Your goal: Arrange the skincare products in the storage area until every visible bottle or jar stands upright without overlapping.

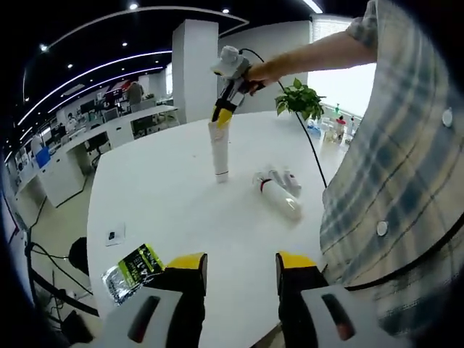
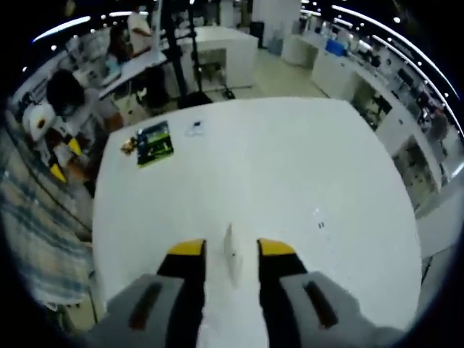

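A large white table [image 1: 167,196] is set in an open-plan office. A white square pillar [image 1: 194,69] is seen behind it, with a leafy green potted plant [image 1: 299,98] by a bright window [image 1: 346,83]. Rows of white desks [image 1: 109,134] are seen to one side. A dark ceiling is lit by curved strip lights [image 1: 87,72] and small spotlights. Pale floor [image 2: 268,72] is seen beyond the table.

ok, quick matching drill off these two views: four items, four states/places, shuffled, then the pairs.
Items:
1. tall white tube
2. white bottles
3. green-and-black packet
4. potted plant

States:
A. lying down mid-table
B. flat near the table edge by the left gripper
C. upright, top held by the right gripper
D. at the far table edge

Pairs: 1-C, 2-A, 3-B, 4-D
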Demonstrator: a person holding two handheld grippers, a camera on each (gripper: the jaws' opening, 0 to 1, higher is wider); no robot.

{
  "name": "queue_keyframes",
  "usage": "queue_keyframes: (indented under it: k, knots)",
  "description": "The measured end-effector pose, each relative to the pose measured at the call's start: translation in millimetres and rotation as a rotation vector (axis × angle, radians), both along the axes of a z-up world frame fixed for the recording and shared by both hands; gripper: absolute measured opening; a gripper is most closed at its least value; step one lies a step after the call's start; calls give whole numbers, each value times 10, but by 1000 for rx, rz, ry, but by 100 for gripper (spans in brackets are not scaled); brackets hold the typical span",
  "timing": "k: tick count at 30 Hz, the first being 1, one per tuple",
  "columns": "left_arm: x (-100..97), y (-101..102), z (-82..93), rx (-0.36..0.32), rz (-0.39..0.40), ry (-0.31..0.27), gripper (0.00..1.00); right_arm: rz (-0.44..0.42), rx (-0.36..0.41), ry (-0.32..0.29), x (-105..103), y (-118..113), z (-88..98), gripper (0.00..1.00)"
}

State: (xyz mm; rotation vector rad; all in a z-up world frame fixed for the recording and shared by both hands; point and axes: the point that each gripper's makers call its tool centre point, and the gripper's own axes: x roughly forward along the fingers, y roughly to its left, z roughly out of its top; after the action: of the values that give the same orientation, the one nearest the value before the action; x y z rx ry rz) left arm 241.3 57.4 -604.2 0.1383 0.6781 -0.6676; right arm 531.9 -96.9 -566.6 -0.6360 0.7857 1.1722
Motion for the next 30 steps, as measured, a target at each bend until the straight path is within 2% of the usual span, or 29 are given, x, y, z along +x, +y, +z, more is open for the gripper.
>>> queue_keyframes:
  k: [2, 6, 10, 13, 17, 20, 22, 25, 29, 30]
  knots:
    - [78, -45, 45, -17, -13, -3, 40, -31, 76, -63, -35, -37, 190, 40]
    - [237, -120, 126, -47, -32, -9, 40, -129, 203, -96, -174, -202, 460, 42]
    - [423, -217, 232, -72, -55, -22, 40, -249, 289, -112, -323, -413, 568, 48]
    - [516, -283, 272, -94, -60, -21, 40, -313, 303, -122, -459, -575, 536, 50]
    - [644, -409, 321, -127, -63, -16, 40, -452, 386, -88, -719, -775, 445, 50]
    - [684, -471, 342, -152, -55, -8, 40, -552, 418, -31, -915, -903, 258, 51]
    - [704, -510, 340, -164, -52, 1, 40, -601, 409, 10, -1027, -962, 90, 50]
    - [734, -542, 308, -165, -54, -5, 40, -633, 380, 25, -1130, -1023, -135, 50]
    - [741, -562, 256, -174, -39, 15, 41, -689, 359, 113, -1306, -1061, -454, 51]
    - [734, -582, 262, -176, -42, 15, 41, -705, 331, 140, -1380, -1085, -564, 51]
